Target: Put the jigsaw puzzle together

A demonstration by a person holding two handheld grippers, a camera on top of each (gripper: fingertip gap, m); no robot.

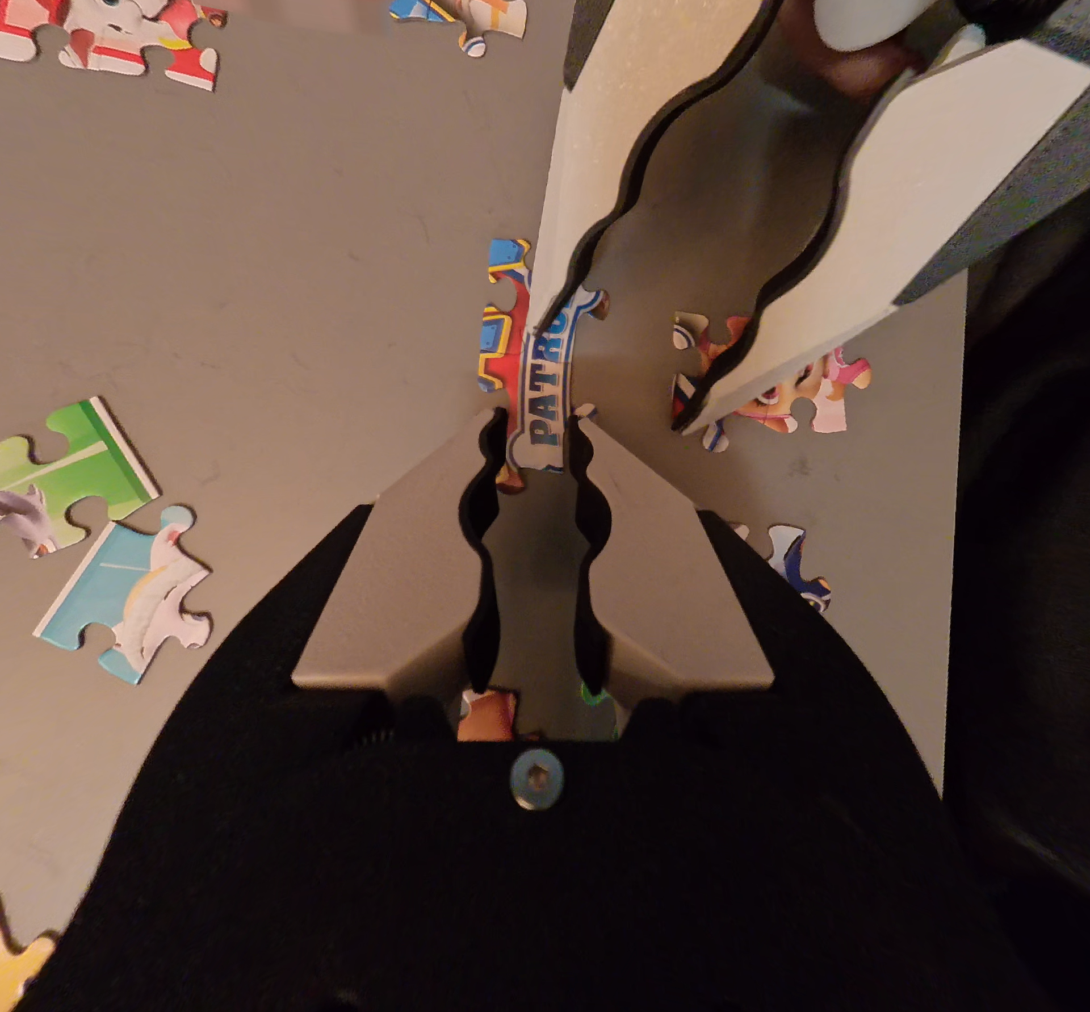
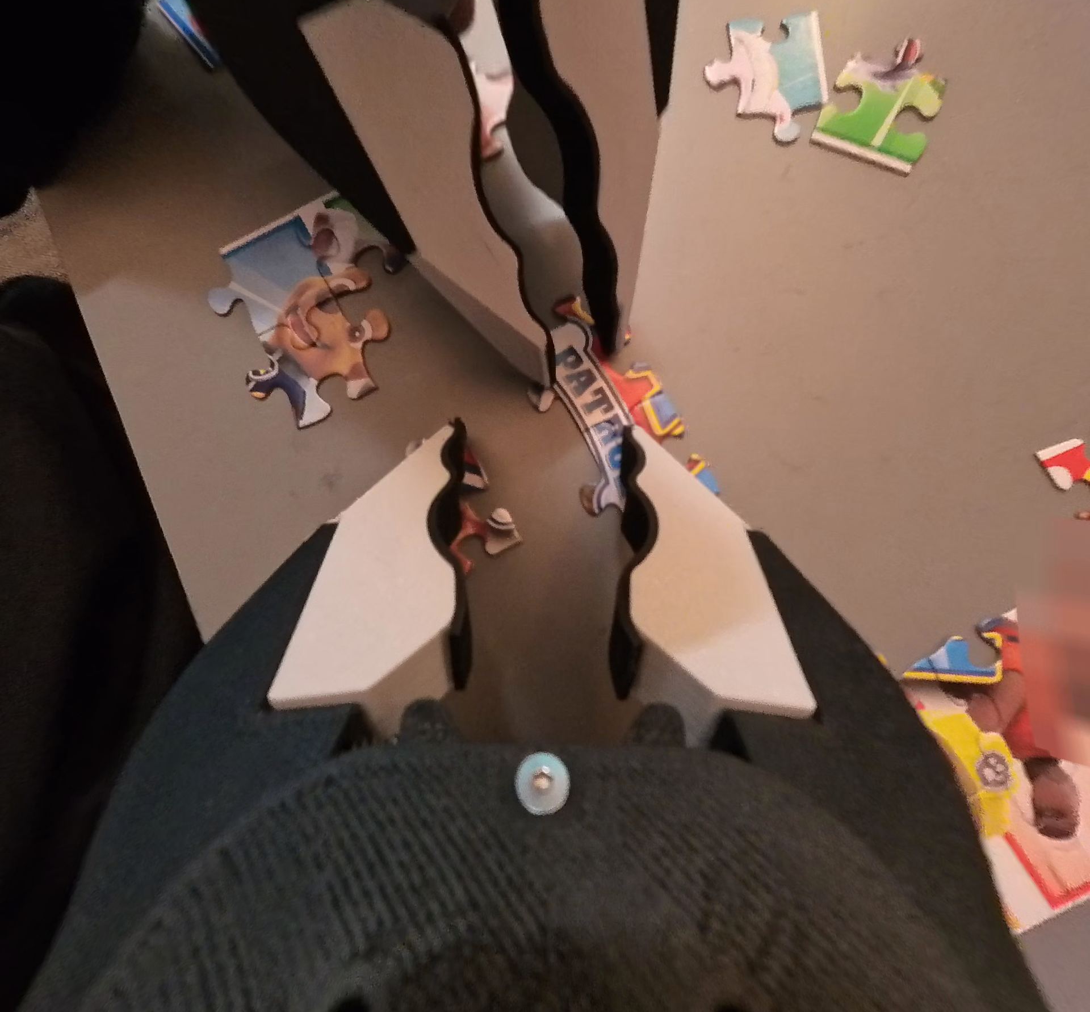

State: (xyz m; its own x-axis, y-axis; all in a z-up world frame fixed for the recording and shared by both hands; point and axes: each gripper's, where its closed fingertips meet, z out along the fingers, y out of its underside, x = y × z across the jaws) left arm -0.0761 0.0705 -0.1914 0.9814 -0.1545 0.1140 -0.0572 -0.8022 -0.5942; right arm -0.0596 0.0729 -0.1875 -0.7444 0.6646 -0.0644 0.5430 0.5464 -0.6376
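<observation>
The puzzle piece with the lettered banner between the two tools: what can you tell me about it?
The banner piece looks like flat cardboard: a white ribbon edged in blue with blue letters, beside red, yellow and blue shapes. It appears joined to a neighbour and lies face up on the grey table. The left gripper's fingers straddle its near end, while one finger of the right gripper reaches its far end. Whether it is gripped is unclear.

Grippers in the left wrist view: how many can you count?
2. The left gripper at bottom centre, fingers flanking the banner puzzle piece; the right gripper reaching in from the top right.
</observation>
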